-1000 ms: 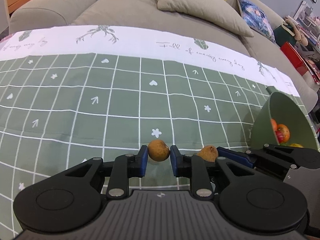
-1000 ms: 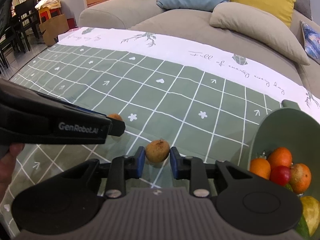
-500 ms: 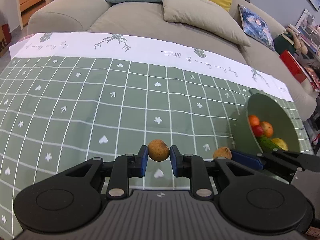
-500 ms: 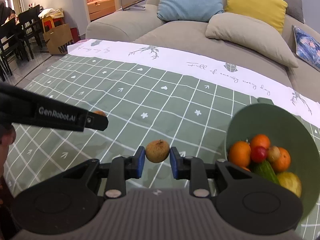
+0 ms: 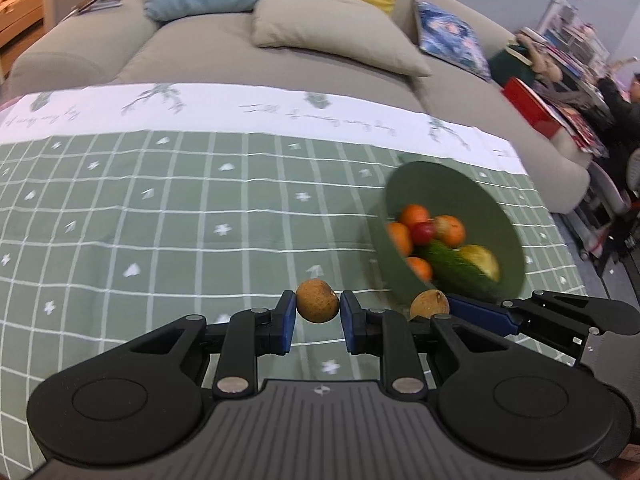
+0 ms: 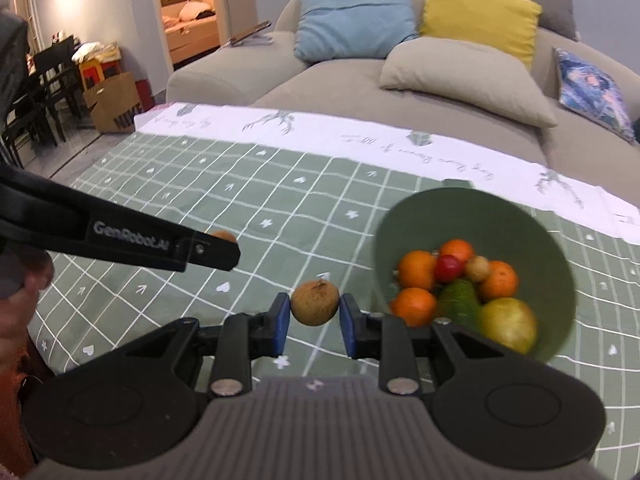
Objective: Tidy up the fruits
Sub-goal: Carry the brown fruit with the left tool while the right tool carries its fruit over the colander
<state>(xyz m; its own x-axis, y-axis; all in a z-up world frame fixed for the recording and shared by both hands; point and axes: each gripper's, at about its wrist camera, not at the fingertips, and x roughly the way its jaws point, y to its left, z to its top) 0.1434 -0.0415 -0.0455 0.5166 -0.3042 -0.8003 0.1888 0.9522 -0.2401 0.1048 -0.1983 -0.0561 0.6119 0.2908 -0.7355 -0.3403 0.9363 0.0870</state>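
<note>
Black plastic left gripper (image 5: 318, 316) pinches a small round brown fruit (image 5: 317, 300) above the green checked cloth (image 5: 160, 220); right gripper (image 6: 314, 318) pinches its own tan fruit (image 6: 315, 303); both are mid-carry, I judge, and next need lifting over the rim of the green bowl of fruit (image 6: 472, 208); only the right view shows the doorway (image 6: 188, 8).

My work surface: table under green checked cloth (image 6: 248, 200), white grid lines, small hearts, arrows, flowers; white printed band along far edge by sofa. Directly on cloth at my right: green bowl (image 6: 472, 216), tilted, fruit piled inside.
</note>
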